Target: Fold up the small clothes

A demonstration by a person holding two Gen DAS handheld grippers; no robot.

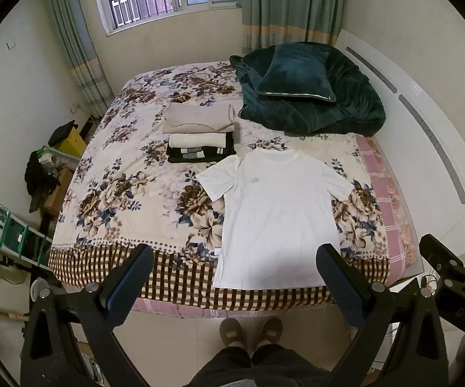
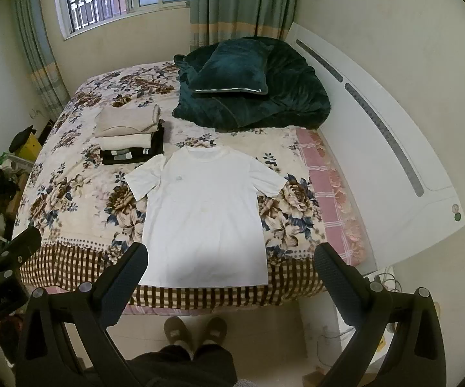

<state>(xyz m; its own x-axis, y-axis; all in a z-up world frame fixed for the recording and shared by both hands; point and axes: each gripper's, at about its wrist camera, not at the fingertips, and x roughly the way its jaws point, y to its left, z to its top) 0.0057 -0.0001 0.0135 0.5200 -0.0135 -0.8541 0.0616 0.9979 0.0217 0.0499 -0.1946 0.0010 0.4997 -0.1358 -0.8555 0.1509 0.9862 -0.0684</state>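
A white T-shirt [image 1: 274, 216] [image 2: 206, 216] lies spread flat and face up on the flowered bedspread [image 1: 129, 200] [image 2: 71, 193], hem at the bed's near edge, collar toward the far side. My left gripper [image 1: 235, 258] hangs open above the near edge of the bed, over the shirt's lower left part, with nothing between its fingers. My right gripper [image 2: 232, 254] is open too, high over the shirt's hem, and holds nothing. Neither touches the cloth. The right gripper's body also shows at the right edge of the left wrist view.
A stack of folded clothes [image 1: 200, 135] [image 2: 129, 135], beige on top and black below, sits beyond the shirt's left sleeve. A dark green blanket and pillow [image 1: 309, 90] [image 2: 251, 87] are heaped at the far right. The person's slippered feet [image 1: 248, 332] stand at the bedside. Clutter fills the floor at left.
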